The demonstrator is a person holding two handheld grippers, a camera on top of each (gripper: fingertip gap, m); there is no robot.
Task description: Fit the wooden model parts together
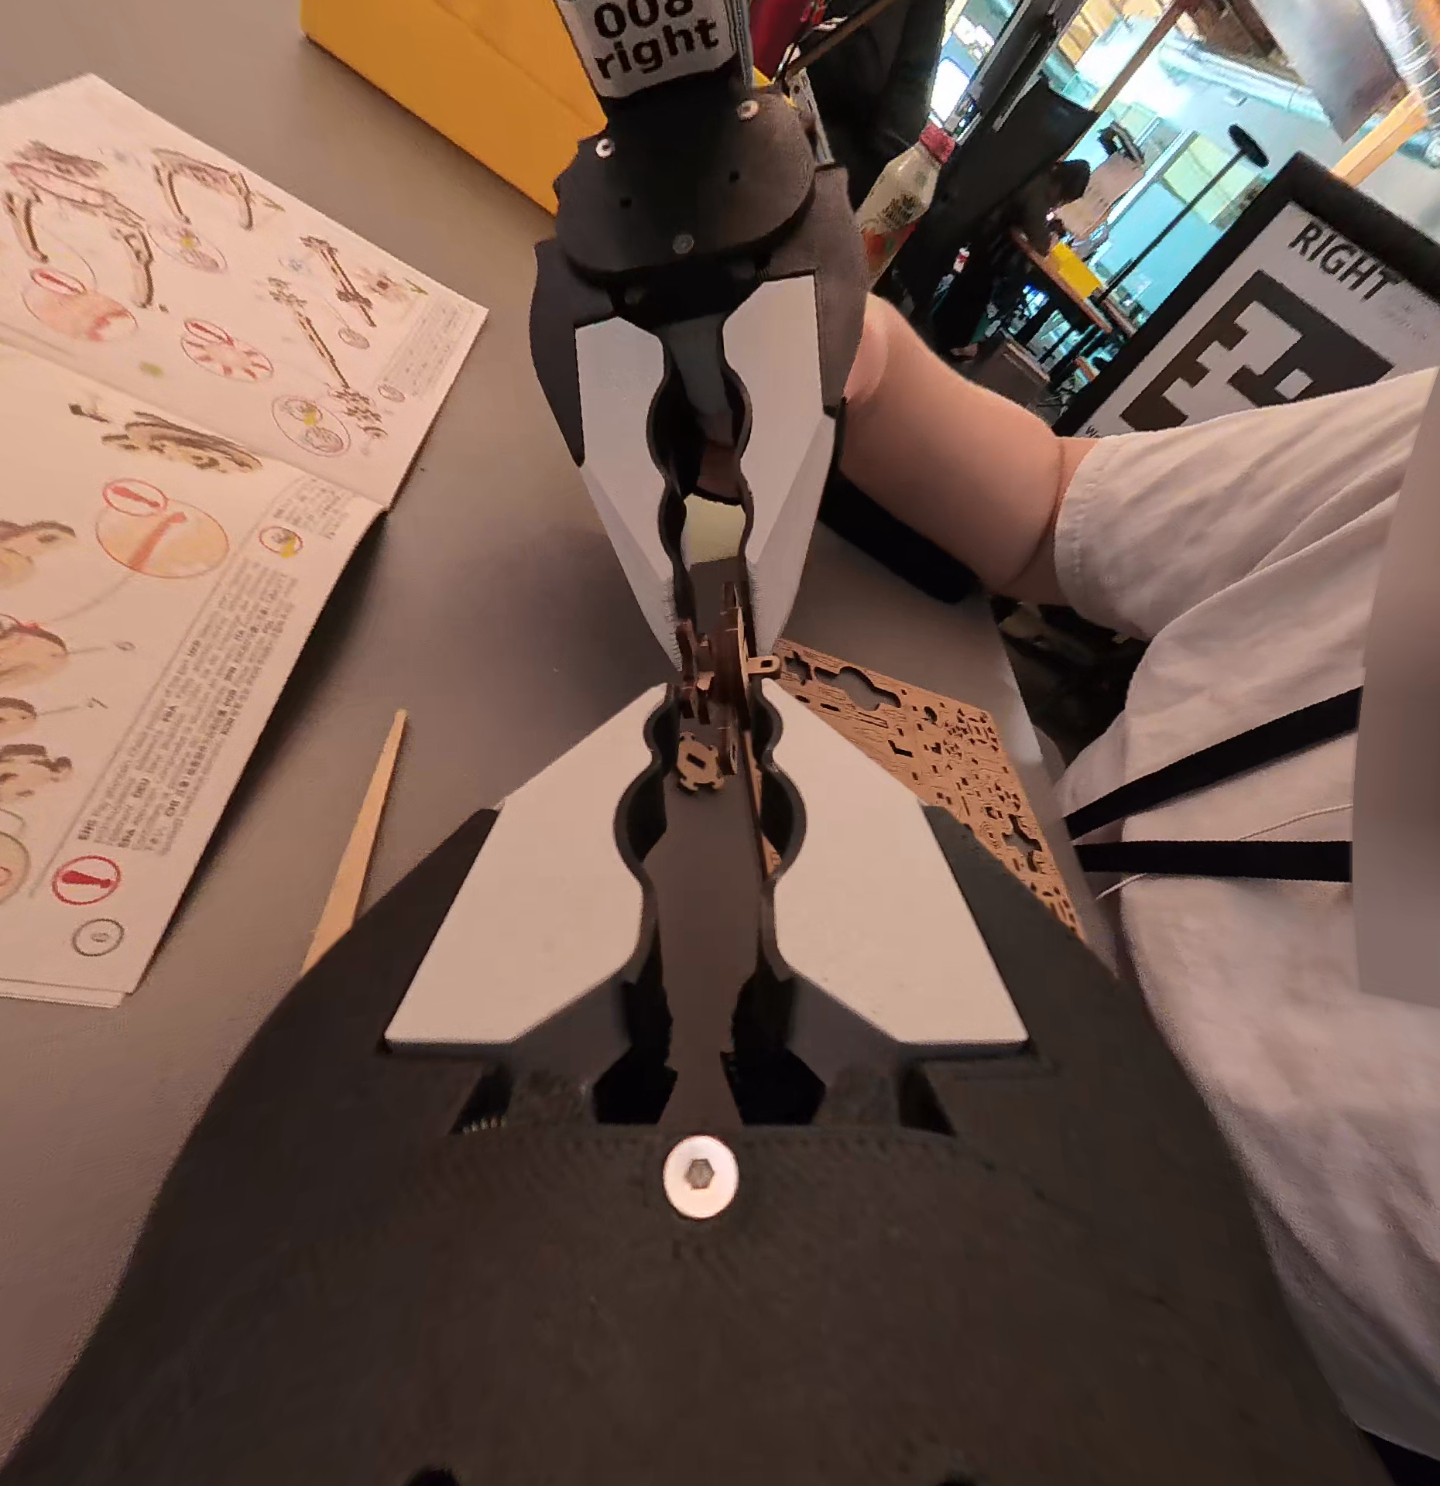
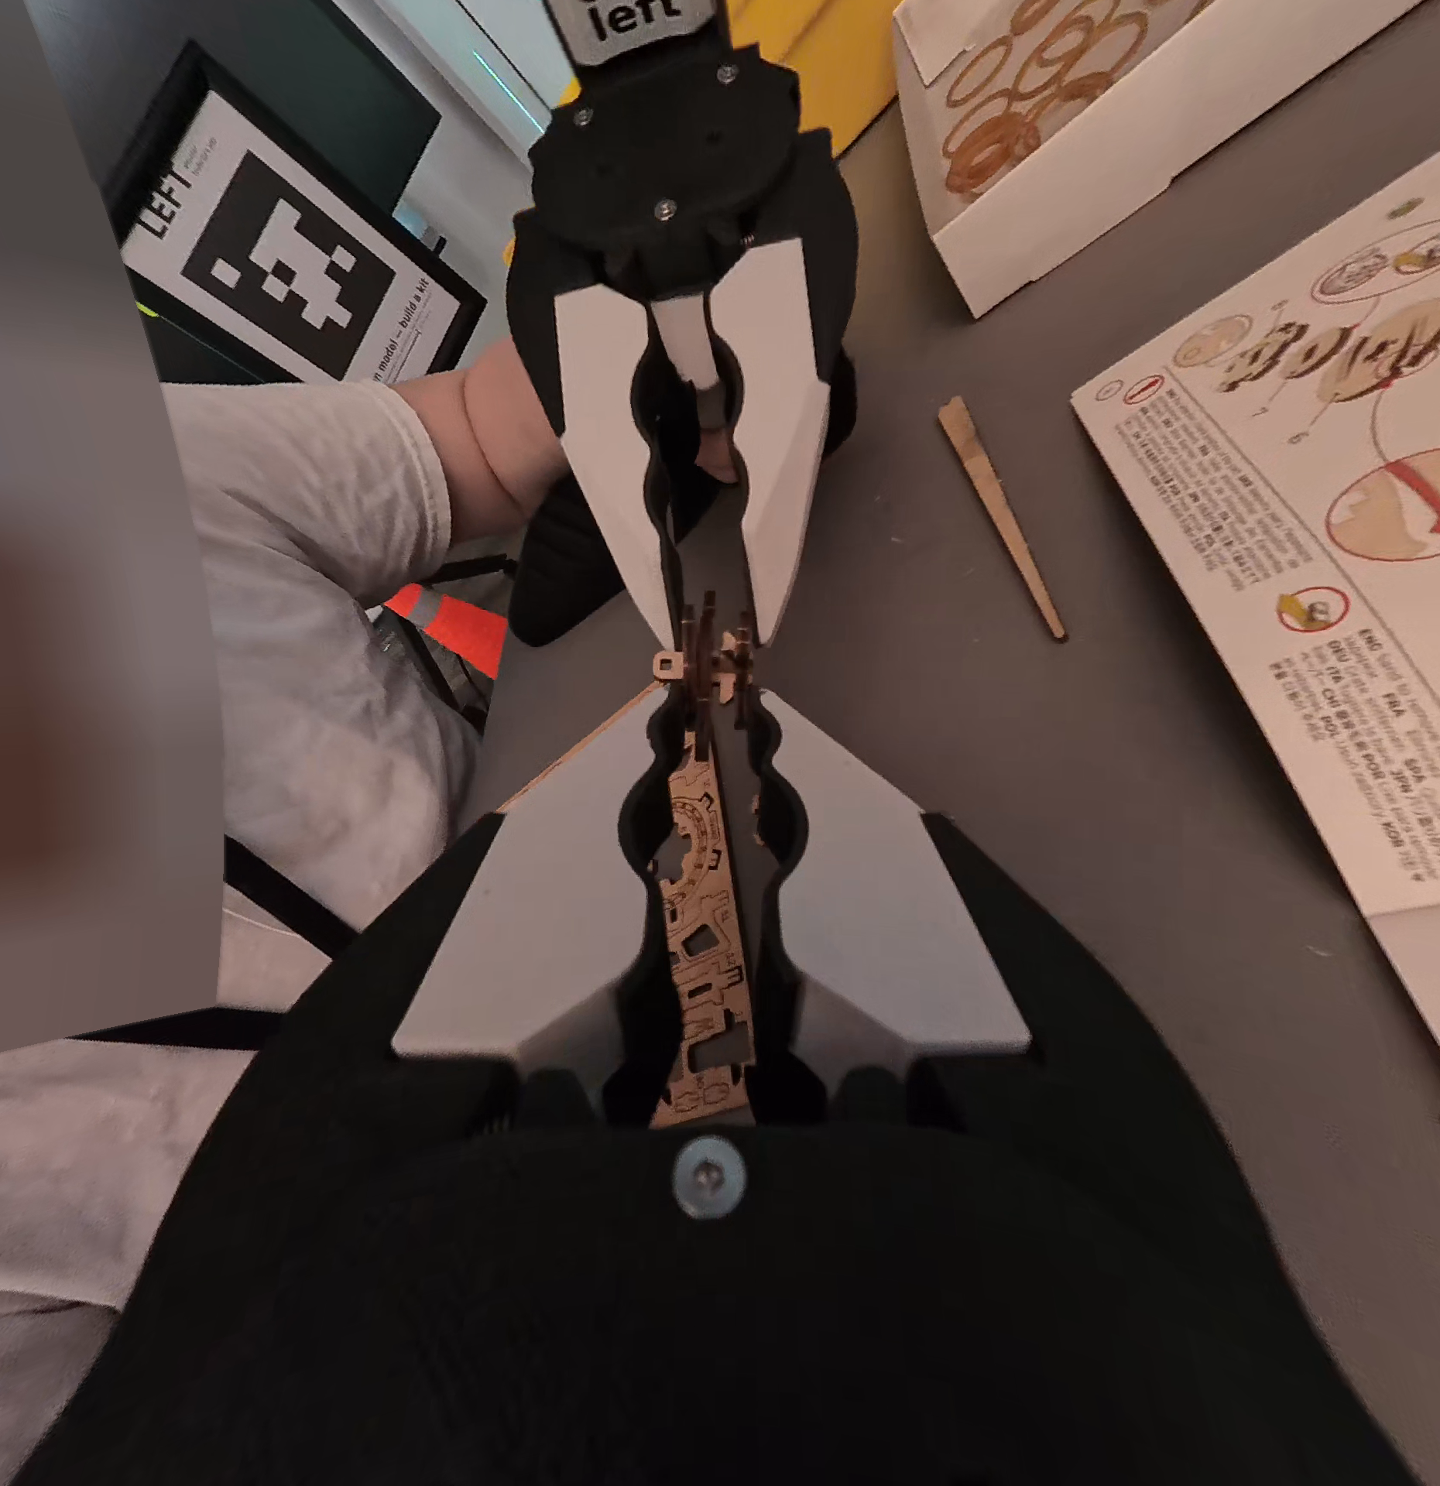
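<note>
Left gripper, black body with white finger plates: fingers nearly together, pinching a small brown wooden model cluster at the tips. A small toothed wooden disc hangs just below it, inside the finger gap.

Right gripper, same build, comes in from the opposite side, tips nearly meeting the left's. Fingers narrowed on the same cluster. A pale laser-cut wooden sheet shows between its fingers, lying on the table beneath as far as I can tell.

Judgement: the step is pressing small slotted pieces together. Best kept square, tab lined to slot, squeezed slowly; thin plywood may snap if twisted.

Grey table: tapered wooden stick, open instruction booklet, white box of wooden rings, yellow box.

Beyond: framed black-and-white marker boards, a bottle, an indoor workshop.
</note>
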